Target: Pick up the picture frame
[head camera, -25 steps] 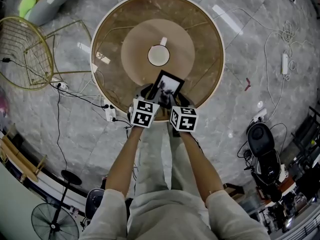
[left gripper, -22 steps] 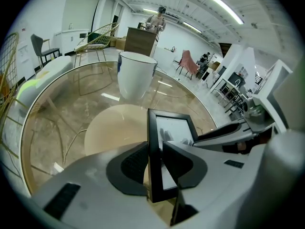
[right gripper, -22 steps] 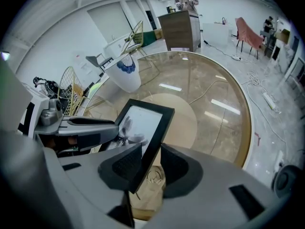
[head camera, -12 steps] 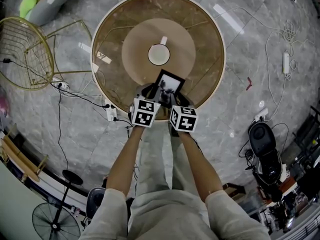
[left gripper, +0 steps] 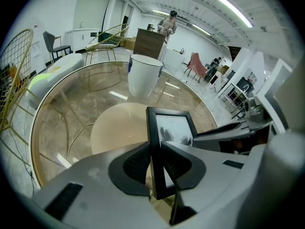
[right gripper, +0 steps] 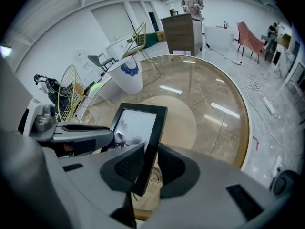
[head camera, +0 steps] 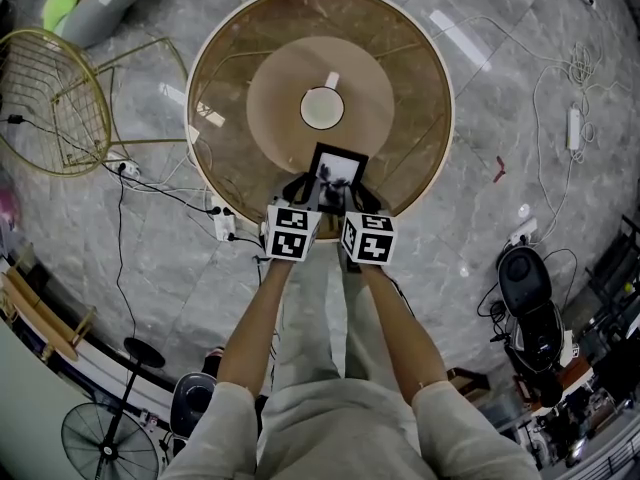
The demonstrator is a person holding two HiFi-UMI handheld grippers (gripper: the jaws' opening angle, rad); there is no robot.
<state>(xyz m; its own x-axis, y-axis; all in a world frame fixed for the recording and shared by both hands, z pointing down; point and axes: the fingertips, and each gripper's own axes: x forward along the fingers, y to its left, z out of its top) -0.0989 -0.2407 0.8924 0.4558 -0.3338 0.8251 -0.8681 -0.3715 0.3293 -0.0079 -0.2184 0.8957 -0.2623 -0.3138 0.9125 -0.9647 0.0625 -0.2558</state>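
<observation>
2 grippers on 1 picture frame (head camera: 337,168), 1 at each side edge.

Left gripper (left gripper: 155,149): the jaws have just been closing. The frame's left edge sits between the ribbed pads (left gripper: 138,162), 1 pad on the back and 1 on the front. Both press on the black moulding, low down near the bottom corner. Narrow grip, no gap showing.

Right gripper (right gripper: 151,149): jaws narrow as well, closed on the frame's right edge near its lower corner. 1 pad lies against the glazed front, the other against the back.

Frame: black border, pale print inside, upright and leaning slightly away from me. It is over the near part of the round glass table (head camera: 215,63), just inside the rim. I cannot tell whether its bottom edge touches the glass, because my own jaws cover it in every view.

Both marker cubes sit side by side at the table's near rim, close together but apart, and my forearms run down to them from below in the head view.

Surroundings: 1 white cup (head camera: 322,108) stands at the table's centre beyond the frame, well apart from it. It is above the pale round disc (head camera: 280,78) seen through the glass. A gold wire chair (head camera: 45,98) stands left of the table.
</observation>
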